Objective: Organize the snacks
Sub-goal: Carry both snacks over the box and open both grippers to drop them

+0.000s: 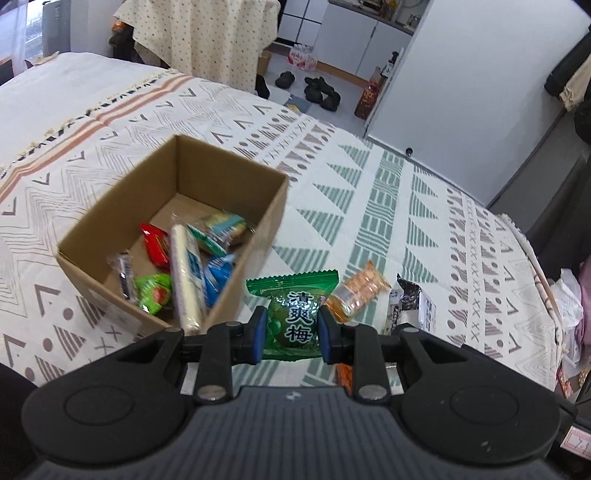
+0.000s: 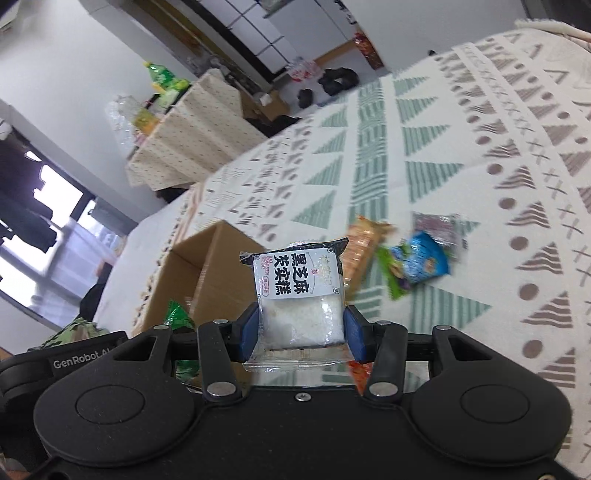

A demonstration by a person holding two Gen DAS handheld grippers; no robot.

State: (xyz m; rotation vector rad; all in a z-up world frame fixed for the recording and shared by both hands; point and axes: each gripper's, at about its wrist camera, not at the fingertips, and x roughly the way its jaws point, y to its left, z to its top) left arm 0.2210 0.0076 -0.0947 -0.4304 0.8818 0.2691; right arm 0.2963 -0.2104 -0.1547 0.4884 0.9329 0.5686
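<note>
My left gripper is shut on a green plum candy packet, held above the patterned bedspread just right of the cardboard box. Several wrapped snacks lie inside that box. My right gripper is shut on a white cake packet with a black-and-white label, lifted over the cloth beside the same cardboard box. An orange cracker packet and the black-labelled cake packet show to the right in the left wrist view.
An orange packet, a blue packet, a green packet and a dark packet lie loose on the bedspread. Beyond the bed edge are shoes, a draped table and white cabinets.
</note>
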